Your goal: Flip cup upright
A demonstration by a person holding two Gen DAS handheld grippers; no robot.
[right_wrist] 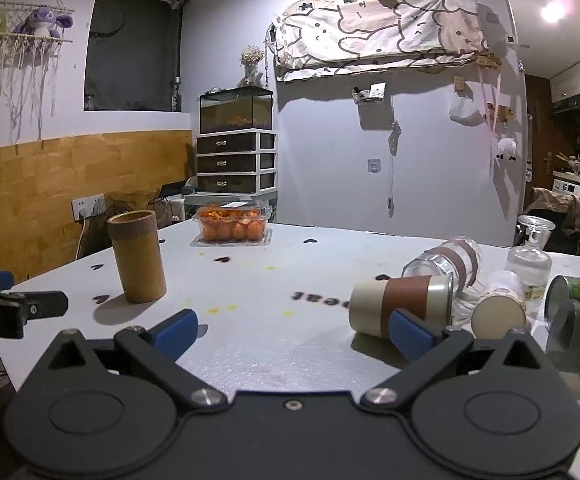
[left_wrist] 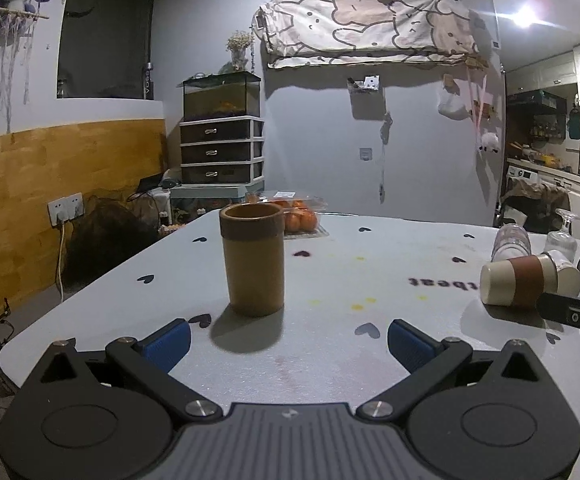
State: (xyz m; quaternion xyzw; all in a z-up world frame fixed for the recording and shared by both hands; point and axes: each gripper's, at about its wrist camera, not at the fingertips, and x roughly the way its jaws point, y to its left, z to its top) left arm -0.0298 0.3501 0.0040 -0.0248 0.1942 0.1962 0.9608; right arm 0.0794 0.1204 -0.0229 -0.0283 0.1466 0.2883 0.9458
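brown cup (left_wrist: 253,259) upright on table (left_wrist: 330,360), ahead of left gripper (left_wrist: 288,340), fingers spread, empty | cream-and-brown cup (right_wrist: 400,306) on its side, just behind right gripper (right_wrist: 294,330) right finger (right_wrist: 410,334), fingers spread, empty

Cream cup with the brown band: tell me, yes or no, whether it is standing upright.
No: in the right wrist view the cream cup lies on its side on the table, beside other tipped cups.
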